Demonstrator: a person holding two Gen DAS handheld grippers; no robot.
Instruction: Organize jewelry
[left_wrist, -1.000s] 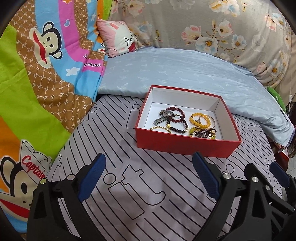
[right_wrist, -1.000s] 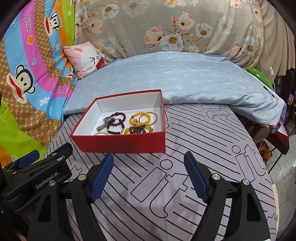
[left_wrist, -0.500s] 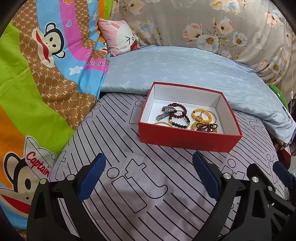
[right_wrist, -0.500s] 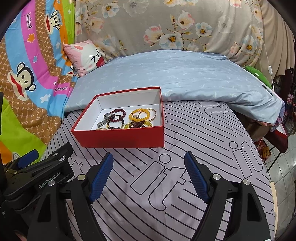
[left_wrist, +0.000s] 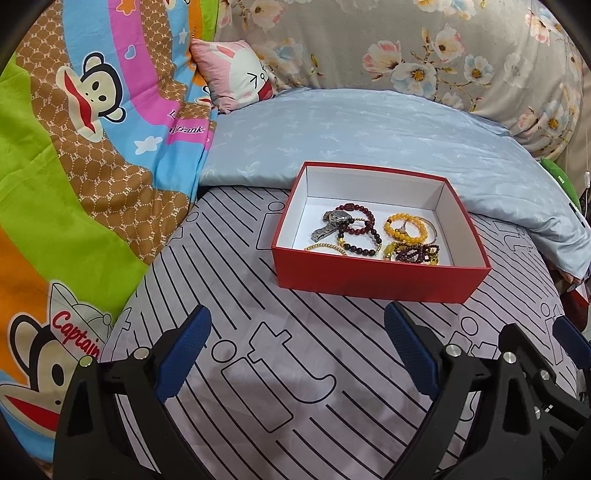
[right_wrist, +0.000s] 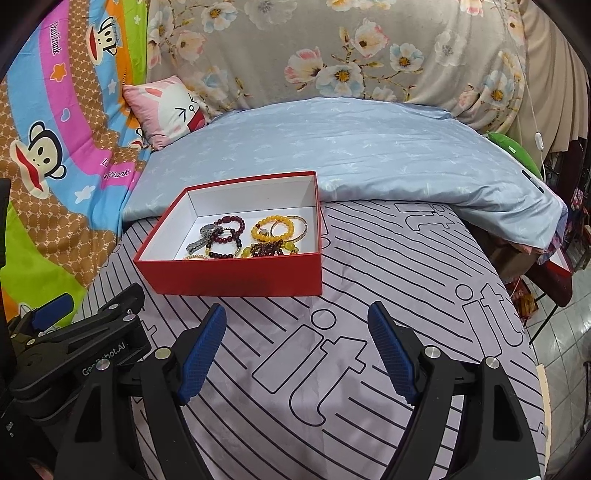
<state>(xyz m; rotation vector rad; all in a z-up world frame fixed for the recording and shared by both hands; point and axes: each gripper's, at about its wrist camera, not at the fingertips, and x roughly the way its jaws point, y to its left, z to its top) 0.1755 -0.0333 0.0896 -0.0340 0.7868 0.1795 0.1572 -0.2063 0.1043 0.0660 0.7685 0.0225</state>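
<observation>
Left wrist view: one red cardboard box (left_wrist: 373, 284) with a white lining sits open on the striped bedsheet (left_wrist: 280, 398), well ahead of both claws. Inside lie a heap of bracelets: two of dark red beads (left_wrist: 360, 218), one of yellow beads (left_wrist: 404, 227), one thin gold-bead chain (left_wrist: 325, 247), one smooth metal bangle (left_wrist: 432, 230) half covered by the yellow one, and a tangled cluster of small garnet-coloured and yellow beads (left_wrist: 415, 253) that may be one piece or two; the tangle is too dense to count. A grey metal watch (left_wrist: 332, 221) lies across the dark beads, its strap partly buried.

The left gripper (left_wrist: 297, 345) stands with its jaws wide apart over the bare sheet, gripping nothing; its two pads are ribbed blue rubber on black plastic arms. The right gripper (right_wrist: 297, 341) is likewise spread wide and empty, with the same ribbed blue pads. In the right wrist view the box's near wall (right_wrist: 236, 277) cuts off the lowest bracelets.

Behind the box lies one pale blue pillow (left_wrist: 369, 136), smooth and long, its right end running out of frame. One small pink cushion (left_wrist: 236, 74) with a rabbit face rests against a floral fabric (left_wrist: 424, 44). A bright cartoon-monkey quilt (left_wrist: 74, 147) fills the left.
</observation>
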